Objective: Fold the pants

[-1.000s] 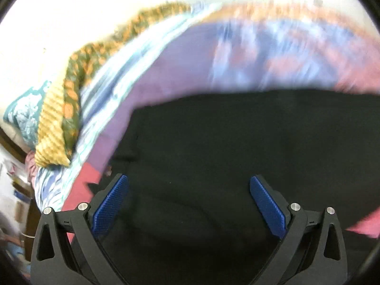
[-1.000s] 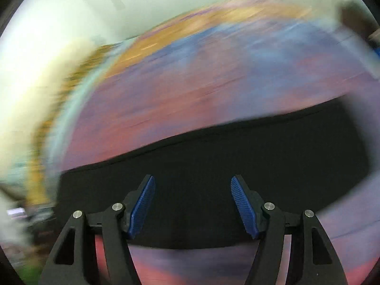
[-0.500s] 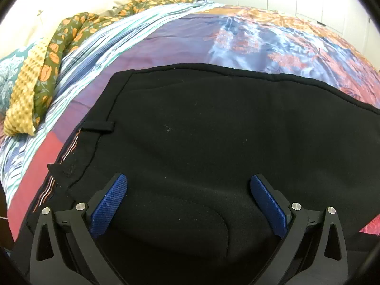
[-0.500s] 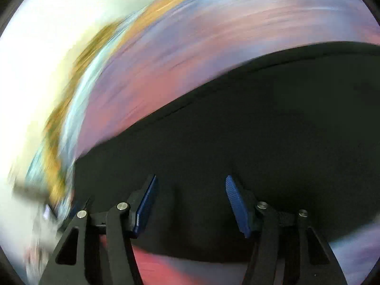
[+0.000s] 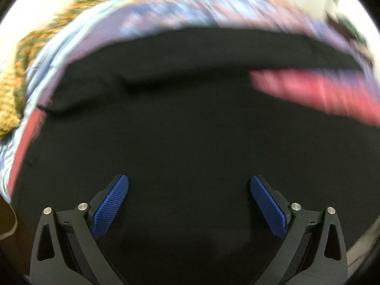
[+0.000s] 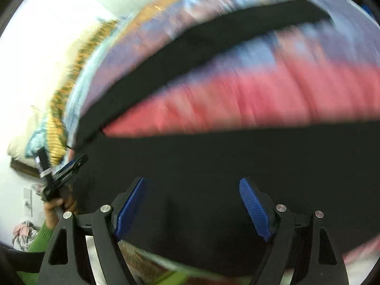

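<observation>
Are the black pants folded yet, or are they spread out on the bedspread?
Spread out: the black pants lie with both legs apart, a wedge of bedspread showing between them. Motion blur hides finer creases.

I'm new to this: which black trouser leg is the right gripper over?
The near, broad leg; the far leg is a narrower band beyond the pink bedspread strip.

pants (image 5: 190, 130) spread on bedspread (image 6: 237, 99), legs apart with bedspread between, blanket (image 5: 11, 95) bunched at far left bed edge, left tongs (image 5: 188, 201) over pants
</observation>
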Motion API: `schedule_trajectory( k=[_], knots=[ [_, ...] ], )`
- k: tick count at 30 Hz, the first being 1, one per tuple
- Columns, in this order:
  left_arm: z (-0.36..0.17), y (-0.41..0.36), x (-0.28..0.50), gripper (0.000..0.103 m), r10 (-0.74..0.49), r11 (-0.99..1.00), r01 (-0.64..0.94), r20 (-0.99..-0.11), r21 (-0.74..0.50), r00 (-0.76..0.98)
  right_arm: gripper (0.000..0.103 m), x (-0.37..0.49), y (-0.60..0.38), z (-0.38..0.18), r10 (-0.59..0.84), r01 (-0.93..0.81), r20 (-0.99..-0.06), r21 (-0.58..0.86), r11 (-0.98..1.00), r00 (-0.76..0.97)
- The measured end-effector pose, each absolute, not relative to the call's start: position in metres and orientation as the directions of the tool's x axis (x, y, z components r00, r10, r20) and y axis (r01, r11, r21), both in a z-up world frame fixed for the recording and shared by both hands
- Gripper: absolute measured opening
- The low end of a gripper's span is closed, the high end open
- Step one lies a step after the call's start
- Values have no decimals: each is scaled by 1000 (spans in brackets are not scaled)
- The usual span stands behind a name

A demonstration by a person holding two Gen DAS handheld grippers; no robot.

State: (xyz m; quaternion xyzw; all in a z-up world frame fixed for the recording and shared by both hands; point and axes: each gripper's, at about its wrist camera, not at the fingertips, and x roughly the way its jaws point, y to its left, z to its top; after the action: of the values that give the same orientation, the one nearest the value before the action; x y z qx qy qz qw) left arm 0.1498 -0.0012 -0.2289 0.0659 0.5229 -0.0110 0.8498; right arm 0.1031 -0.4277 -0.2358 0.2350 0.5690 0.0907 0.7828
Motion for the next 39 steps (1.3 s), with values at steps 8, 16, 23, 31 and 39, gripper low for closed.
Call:
schedule_trajectory(
  k=[8,16,23,31,39],
  knots=[
    [-186,18,153,102,77,994,28,-839,109,539,78,93,-487,-215,177,319,-910,307,897,376],
    [-168,83,281,102,283,955,-252,-741,158,608,78,227,-407,-164,303,5,-838,342,940,453],
    [-250,133,286,103,264,932,-357,-797,65,543,82,345,-309,-193,414,-232,-819,347,909,396],
    [-254,129,289,103,287,929,-360,-788,89,545,70,399,-487,-243,214,-58,-873,210,976,437],
    [-255,129,293,102,308,924,-366,-781,110,543,73,371,-684,-227,51,327,-879,230,917,474]
  ],
)
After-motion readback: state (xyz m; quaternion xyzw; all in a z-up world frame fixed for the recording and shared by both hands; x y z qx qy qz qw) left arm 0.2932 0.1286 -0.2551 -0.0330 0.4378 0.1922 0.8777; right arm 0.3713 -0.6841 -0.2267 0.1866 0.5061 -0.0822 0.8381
